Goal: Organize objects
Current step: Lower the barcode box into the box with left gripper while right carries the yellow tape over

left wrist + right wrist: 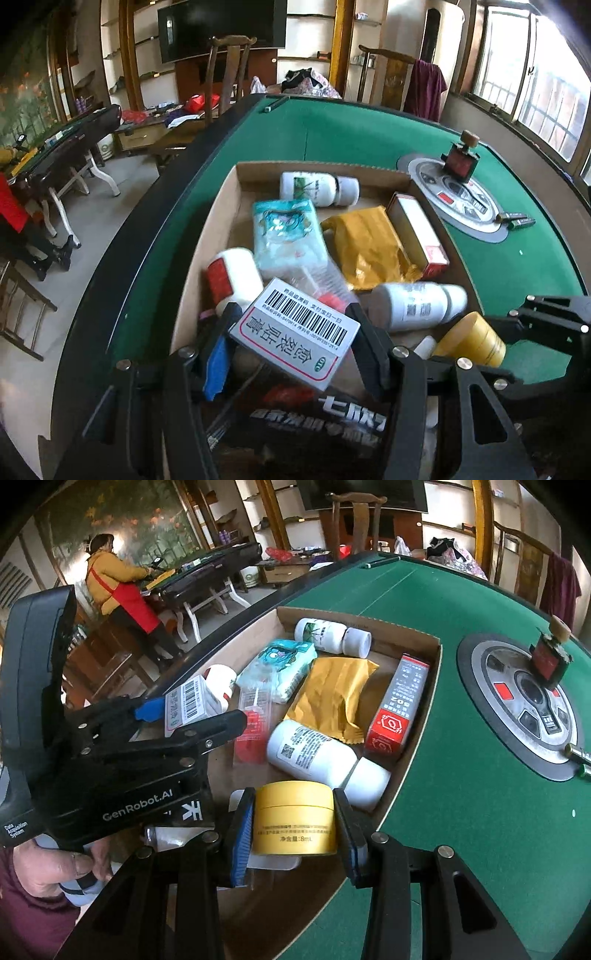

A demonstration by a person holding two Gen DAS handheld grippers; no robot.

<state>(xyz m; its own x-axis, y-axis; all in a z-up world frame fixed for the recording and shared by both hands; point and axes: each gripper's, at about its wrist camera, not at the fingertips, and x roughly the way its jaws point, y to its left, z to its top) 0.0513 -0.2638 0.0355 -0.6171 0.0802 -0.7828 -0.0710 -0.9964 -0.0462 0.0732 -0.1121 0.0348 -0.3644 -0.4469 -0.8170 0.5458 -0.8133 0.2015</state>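
Here, yellow jar (pixel 295 818) between right gripper (pixel 295 834) fingers

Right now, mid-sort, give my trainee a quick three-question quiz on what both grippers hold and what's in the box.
1. True or false: the left gripper holds the barcoded white carton.
2. What does the right gripper grip? A) yellow jar B) red 502 glue box C) a battery
3. Fill in: the crumpled yellow packet lies inside the cardboard ____.

Key: 1 true; 2 A; 3 box.
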